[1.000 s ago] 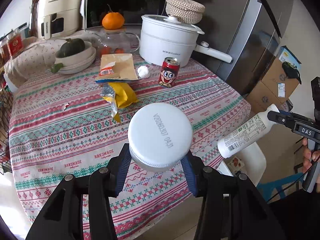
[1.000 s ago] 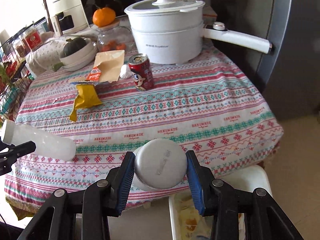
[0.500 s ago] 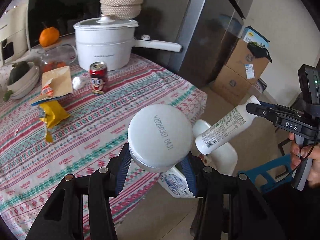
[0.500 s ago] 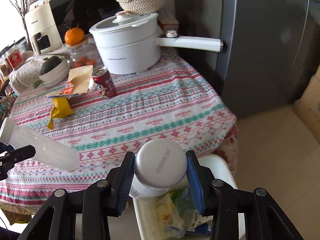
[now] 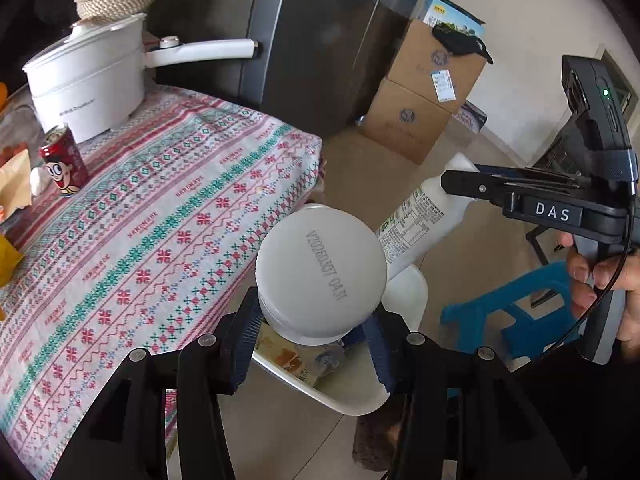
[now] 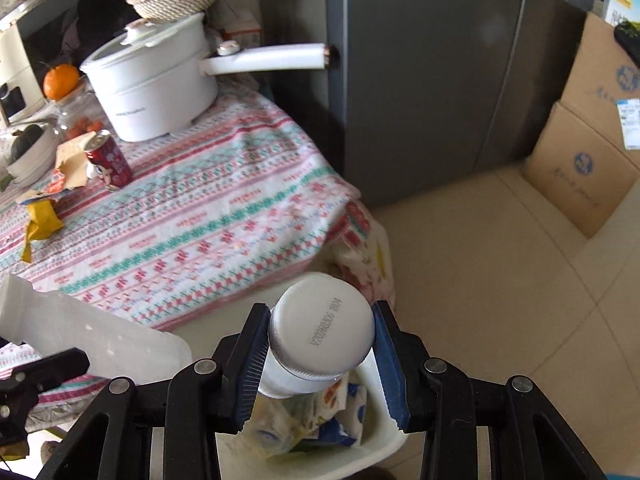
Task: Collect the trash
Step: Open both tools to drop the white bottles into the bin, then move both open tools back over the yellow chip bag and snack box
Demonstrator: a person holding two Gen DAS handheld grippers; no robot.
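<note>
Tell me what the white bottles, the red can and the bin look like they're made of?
The white bottles look like matte plastic: cloudy white walls, ridged screw caps with printed date codes. The red can seems thin painted metal, with a shiny silver rim. The bin looks like smooth, slightly glossy white plastic with a rounded molded rim.

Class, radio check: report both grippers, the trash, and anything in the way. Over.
Left gripper shut on a white bottle. Right gripper shut on another bottle. Both over the white bin, already holding wrappers. Nothing in the way; can remains on table.
</note>
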